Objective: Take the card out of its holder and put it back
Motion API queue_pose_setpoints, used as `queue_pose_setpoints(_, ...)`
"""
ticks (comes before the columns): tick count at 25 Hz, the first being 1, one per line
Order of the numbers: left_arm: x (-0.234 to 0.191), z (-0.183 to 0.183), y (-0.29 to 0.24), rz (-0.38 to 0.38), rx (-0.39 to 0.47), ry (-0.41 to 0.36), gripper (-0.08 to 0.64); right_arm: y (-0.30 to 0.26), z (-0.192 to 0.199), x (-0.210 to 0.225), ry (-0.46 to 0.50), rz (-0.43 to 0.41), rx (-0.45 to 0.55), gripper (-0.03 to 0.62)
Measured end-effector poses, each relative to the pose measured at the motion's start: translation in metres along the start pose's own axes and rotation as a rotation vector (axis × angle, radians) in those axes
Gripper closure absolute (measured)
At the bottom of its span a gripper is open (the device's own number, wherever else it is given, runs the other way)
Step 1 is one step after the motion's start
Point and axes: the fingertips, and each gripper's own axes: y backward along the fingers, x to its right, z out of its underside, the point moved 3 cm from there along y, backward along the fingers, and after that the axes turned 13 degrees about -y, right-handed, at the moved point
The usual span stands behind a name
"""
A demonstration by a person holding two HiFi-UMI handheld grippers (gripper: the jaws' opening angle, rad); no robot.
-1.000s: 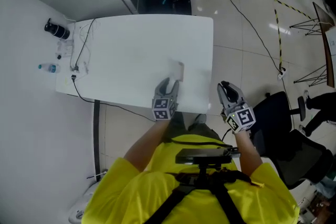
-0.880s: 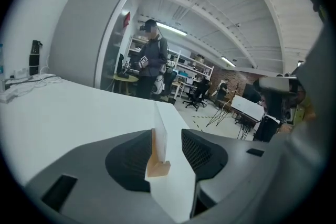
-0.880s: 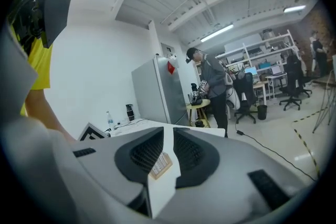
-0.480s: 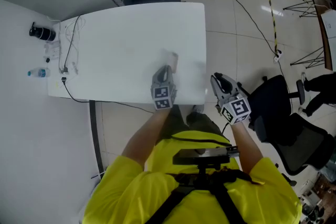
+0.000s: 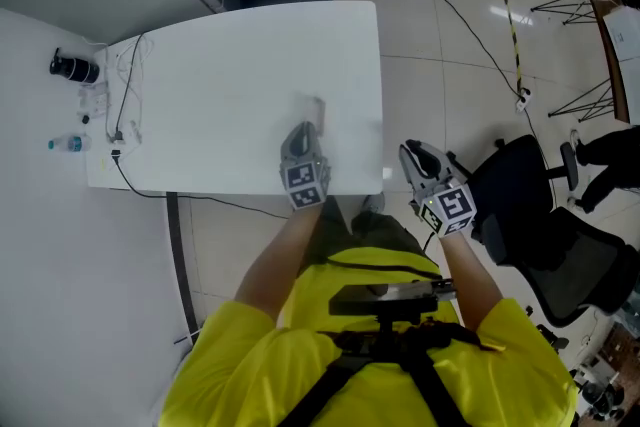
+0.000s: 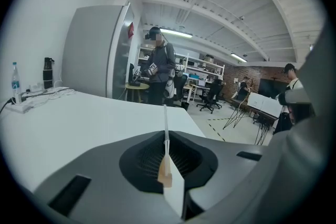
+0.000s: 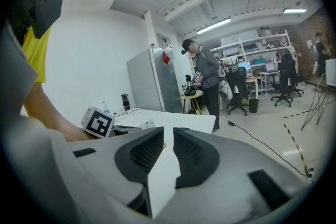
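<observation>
On the white table (image 5: 220,85), near its front right corner, stands the small pale card holder (image 5: 313,110). My left gripper (image 5: 299,137) reaches it from the front edge. In the left gripper view the left gripper (image 6: 166,152) is shut on the thin white card (image 6: 165,126), which stands edge-on and rises above the jaws. A tan piece (image 6: 165,176) shows at the card's foot. I cannot tell whether the card still sits in the holder. My right gripper (image 5: 422,160) hangs off the table's right side. Its jaws (image 7: 168,139) are a narrow gap apart with nothing between them.
A water bottle (image 5: 62,144), a black flask (image 5: 74,68) and cables (image 5: 125,115) lie at the table's far left end. A black office chair (image 5: 540,215) stands right of my right arm. A person (image 6: 157,68) and a grey cabinet (image 6: 92,50) are beyond the table.
My left gripper has moved forward onto the card holder. The right gripper has stayed beside the table's right edge. The head view has shifted slightly.
</observation>
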Motion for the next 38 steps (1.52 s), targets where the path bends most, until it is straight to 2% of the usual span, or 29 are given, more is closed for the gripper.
queue_pose_setpoints(5,0.001,-0.014,0.010,-0.028,0.029,0.016,0.548,0.010,-0.001,0.002,0.005,-0.005,0.006,0.529)
queue_pose_setpoints(12,0.002,-0.048,0.038,-0.043,0.076,-0.015,0.548,0.016,-0.010,0.000,0.004,-0.022,0.031,0.529)
queue_pose_setpoints(18,-0.006,-0.102,0.075,-0.038,0.172,-0.036,0.548,0.018,-0.023,-0.003,0.014,-0.030,0.061,0.529)
queue_pose_setpoints(23,-0.004,-0.174,0.124,-0.008,0.346,-0.025,0.548,0.019,-0.035,-0.001,0.018,-0.019,0.085,0.529)
queue_pose_setpoints(28,-0.003,-0.241,0.171,-0.015,0.536,-0.063,0.548,0.014,-0.045,-0.002,0.015,-0.020,0.113,0.531)
queue_pose_setpoints(29,-0.003,-0.246,0.174,-0.012,0.549,-0.057,0.548,0.013,-0.047,-0.003,0.017,-0.016,0.119,0.529)
queue_pose_setpoints(31,-0.003,-0.246,0.176,-0.009,0.548,-0.044,0.548,0.013,-0.048,-0.004,0.027,-0.009,0.132,0.583)
queue_pose_setpoints(38,-0.008,-0.229,0.176,-0.007,0.524,-0.032,0.548,0.014,-0.054,-0.013,0.048,-0.014,0.159,0.583)
